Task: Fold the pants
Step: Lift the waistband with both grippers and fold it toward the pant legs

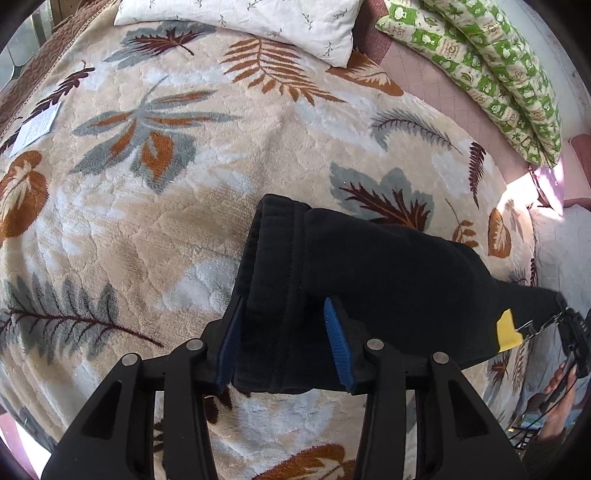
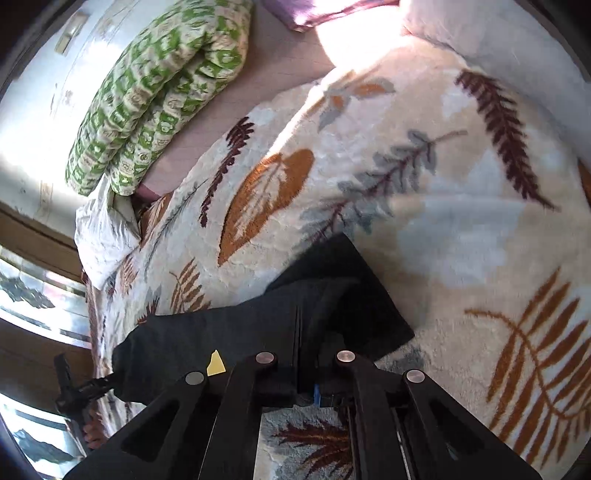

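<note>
Black pants [image 1: 369, 266] lie stretched across a cream blanket [image 1: 166, 206] with leaf prints. In the left wrist view my left gripper [image 1: 283, 301] stands open over one thick folded end. That cloth lies between the blue pads [image 1: 338, 343], and the ribbed face of one pad is bare. At the far right my right gripper [image 1: 561, 306] holds the other end, beside a small yellow patch [image 1: 508, 330] on the cloth. In the right wrist view my right gripper [image 2: 299, 317] is shut on the black pants [image 2: 343, 288]. The left gripper [image 2: 105, 380] shows at the lower left.
A white sprigged pillow [image 1: 240, 22] lies at the head of the bed. A folded green-patterned quilt [image 1: 480, 55] rests on the pink mattress [image 1: 424, 70] beside the blanket. A white paper card [image 1: 35, 127] sits near the left edge. A hand [image 1: 561, 380] shows behind the right gripper.
</note>
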Action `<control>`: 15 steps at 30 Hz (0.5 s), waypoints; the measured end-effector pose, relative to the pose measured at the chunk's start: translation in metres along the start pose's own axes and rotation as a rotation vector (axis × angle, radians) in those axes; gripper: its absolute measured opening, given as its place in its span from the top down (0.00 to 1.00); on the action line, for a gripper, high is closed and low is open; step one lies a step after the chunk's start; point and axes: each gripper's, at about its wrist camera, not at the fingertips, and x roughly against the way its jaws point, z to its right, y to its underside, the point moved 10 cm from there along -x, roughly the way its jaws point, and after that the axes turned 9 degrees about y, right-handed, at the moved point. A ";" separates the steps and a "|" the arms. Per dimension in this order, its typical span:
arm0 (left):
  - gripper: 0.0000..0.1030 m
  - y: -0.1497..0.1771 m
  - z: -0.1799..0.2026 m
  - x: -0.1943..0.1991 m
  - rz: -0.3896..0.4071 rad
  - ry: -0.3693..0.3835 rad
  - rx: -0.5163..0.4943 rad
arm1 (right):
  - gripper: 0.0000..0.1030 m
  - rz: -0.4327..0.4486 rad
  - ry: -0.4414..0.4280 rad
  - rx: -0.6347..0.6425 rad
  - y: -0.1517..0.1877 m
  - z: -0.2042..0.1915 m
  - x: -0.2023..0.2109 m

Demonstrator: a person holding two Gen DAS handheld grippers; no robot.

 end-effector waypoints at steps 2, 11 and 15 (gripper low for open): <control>0.59 0.000 0.001 0.004 0.022 -0.033 -0.026 | 0.96 0.118 -0.088 0.033 -0.027 -0.029 0.031; 0.59 0.015 0.006 -0.005 -0.017 -0.081 -0.111 | 0.96 0.033 0.030 0.113 0.005 0.003 -0.020; 0.53 0.015 0.007 -0.011 -0.049 -0.034 -0.087 | 0.96 0.018 0.029 0.069 0.017 0.024 -0.029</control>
